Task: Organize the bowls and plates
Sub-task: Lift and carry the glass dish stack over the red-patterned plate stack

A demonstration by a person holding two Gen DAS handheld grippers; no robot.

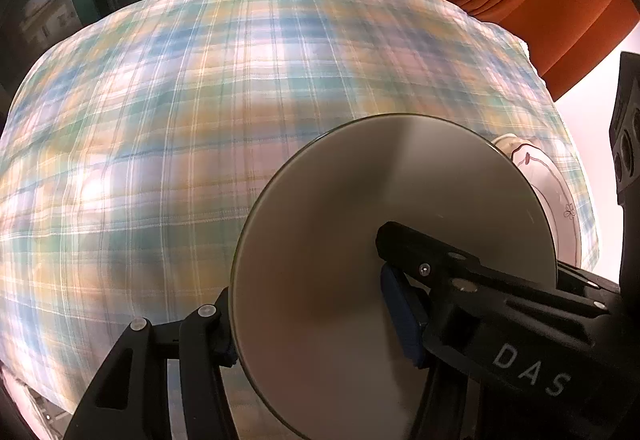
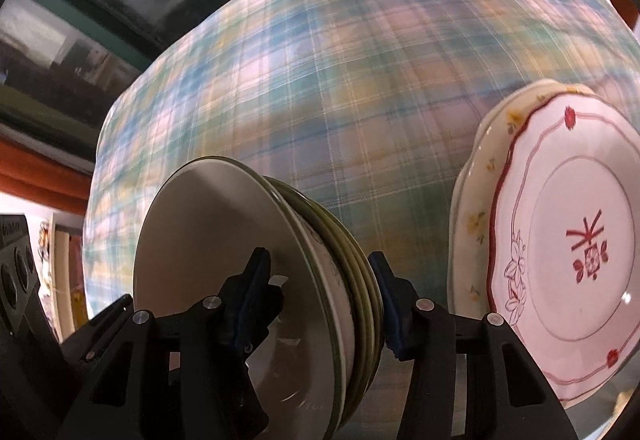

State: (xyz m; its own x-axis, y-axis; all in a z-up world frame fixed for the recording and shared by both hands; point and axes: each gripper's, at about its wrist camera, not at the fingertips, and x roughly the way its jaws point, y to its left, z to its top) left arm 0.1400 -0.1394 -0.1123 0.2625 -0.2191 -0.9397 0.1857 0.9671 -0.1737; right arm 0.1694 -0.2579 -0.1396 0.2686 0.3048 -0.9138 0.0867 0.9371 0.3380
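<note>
Left claw (image 1: pixel 316 304) and right claw (image 2: pixel 320 296) both clamped on same stack of plain grey-white and green-rimmed round ceramic plates (image 2: pixel 320 260), held on edge above plaid-clothed tabletop (image 1: pixel 160 119); one pad on top face, one on underside. Pile of scalloped floral-pattern plates (image 2: pixel 560 240) just beside, to right. Risk: loosely nested plates fanning or sliding out if grip slackens; stack rim striking floral pile through sideways drift
</note>
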